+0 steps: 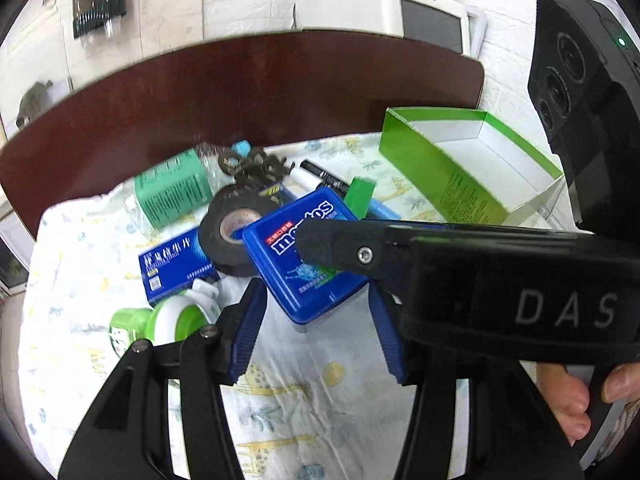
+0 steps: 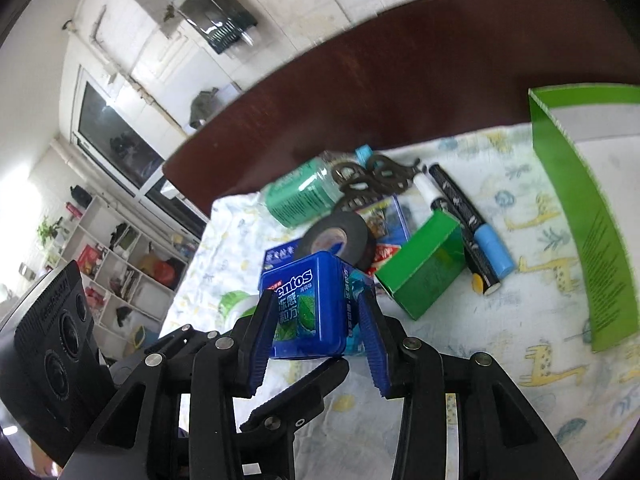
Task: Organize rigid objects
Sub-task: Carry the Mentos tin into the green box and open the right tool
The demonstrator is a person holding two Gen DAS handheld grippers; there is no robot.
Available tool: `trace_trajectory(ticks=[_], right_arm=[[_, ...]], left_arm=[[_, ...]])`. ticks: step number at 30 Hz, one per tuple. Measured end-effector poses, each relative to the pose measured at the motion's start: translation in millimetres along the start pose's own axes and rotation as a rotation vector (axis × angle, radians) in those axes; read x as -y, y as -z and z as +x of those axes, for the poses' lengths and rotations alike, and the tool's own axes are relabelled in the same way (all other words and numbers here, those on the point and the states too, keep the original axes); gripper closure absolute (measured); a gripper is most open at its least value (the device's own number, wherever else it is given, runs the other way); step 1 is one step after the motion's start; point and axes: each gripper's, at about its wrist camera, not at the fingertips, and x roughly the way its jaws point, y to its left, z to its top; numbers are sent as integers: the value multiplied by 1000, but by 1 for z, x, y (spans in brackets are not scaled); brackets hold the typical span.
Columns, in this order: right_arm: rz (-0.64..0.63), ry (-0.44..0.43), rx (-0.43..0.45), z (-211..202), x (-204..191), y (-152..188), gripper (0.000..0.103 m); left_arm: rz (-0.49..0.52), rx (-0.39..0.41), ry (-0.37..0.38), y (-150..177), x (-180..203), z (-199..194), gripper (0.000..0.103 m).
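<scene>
In the left wrist view your left gripper (image 1: pixel 316 316) has the blue Mentos tin (image 1: pixel 304 256) between its blue pads, but the tin sits out at the tips and the black finger of the other gripper lies across its lid, so you cannot tell from here whether the left pads truly press it; if both tools pull on it differently, the tin could twist out and drop onto the black tape roll (image 1: pixel 232 236) just behind it. The open green box (image 1: pixel 472 168) stands behind and to the right of the tin, apart from it. In the right wrist view your right gripper (image 2: pixel 320 336) pinches the tin (image 2: pixel 308 304) by its two sides, only the fingertips reaching its near half, with the tin lifted above the patterned cloth (image 2: pixel 520 360). That shallow hold is the risk: a quick swing toward the green box (image 2: pixel 580 208), to the tin's right, could let the smooth tin pivot or slip and knock the small green carton (image 2: pixel 424 276) just right of it.
</scene>
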Motion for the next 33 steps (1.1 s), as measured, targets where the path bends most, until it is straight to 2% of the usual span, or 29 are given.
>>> trace_trajectory(ticks=[5, 9, 16, 18, 23, 28, 33], right_arm=[[-16, 1, 80, -37, 0, -7, 60], [-3, 24, 152, -72, 16, -12, 60], [39, 117, 270, -134, 64, -25, 60], [58, 149, 291, -148, 84, -33, 60], [102, 213, 320, -169, 139, -55, 60], [197, 230, 307, -171, 200, -78, 59], [240, 303, 299, -164, 236, -95, 59]], left_arm=[[60, 55, 8, -16, 23, -18, 52], [118, 86, 43, -34, 53, -21, 51], [209, 111, 147, -79, 115, 5, 51], [224, 103, 190, -94, 132, 20, 51], [271, 63, 246, -130, 174, 67, 51], [308, -3, 256, -161, 210, 114, 51], [304, -74, 283, -182, 234, 154, 52]])
